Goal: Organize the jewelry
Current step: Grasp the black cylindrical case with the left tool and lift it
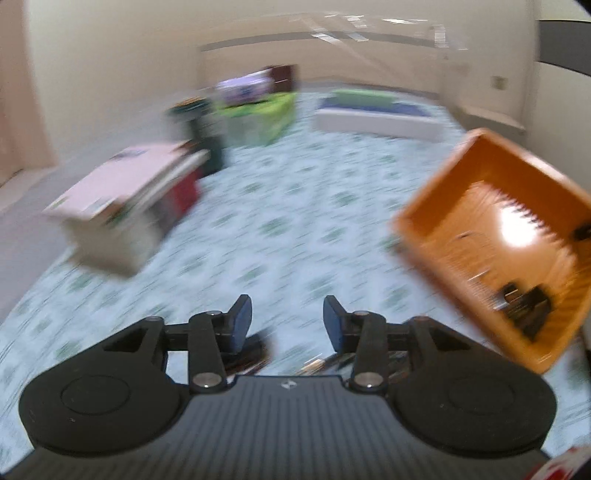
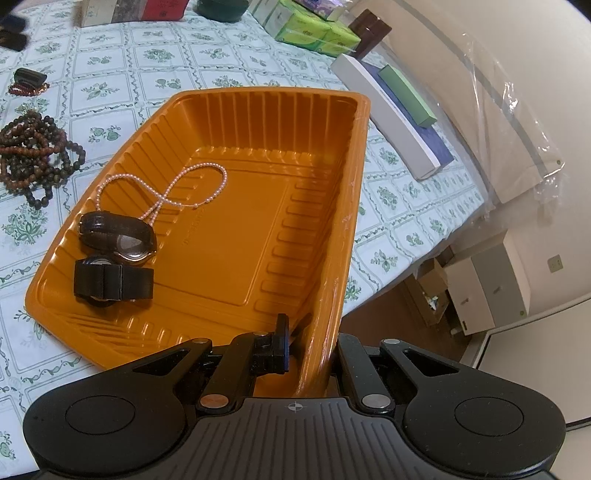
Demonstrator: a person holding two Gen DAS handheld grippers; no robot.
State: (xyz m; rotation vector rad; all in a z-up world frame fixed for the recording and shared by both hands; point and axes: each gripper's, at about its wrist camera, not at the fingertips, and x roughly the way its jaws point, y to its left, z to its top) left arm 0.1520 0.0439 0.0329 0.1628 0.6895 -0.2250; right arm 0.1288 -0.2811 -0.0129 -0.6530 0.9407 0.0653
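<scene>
An orange plastic tray (image 2: 258, 122) sits on a floral tablecloth. My right gripper (image 2: 312, 339) is shut on its near right wall. Inside the tray lie a pale pearl necklace (image 2: 207, 170) and two dark watches (image 2: 122, 236) (image 2: 110, 282). A heap of brown bead bracelets (image 2: 37, 155) lies on the cloth left of the tray, and a red bracelet beside a dark case (image 2: 27, 83) lies further back. In the blurred left wrist view the tray (image 1: 461, 192) is at the right. My left gripper (image 1: 287, 314) is open above the cloth, with nothing between its fingers.
Green tissue packs (image 2: 314, 26), a dark bowl (image 2: 219, 9) and stacked boxes (image 1: 122, 199) stand along the far side. A flat white box with a green one on it (image 2: 391, 107) lies near the table's right edge. Cardboard boxes stand on the floor beyond it.
</scene>
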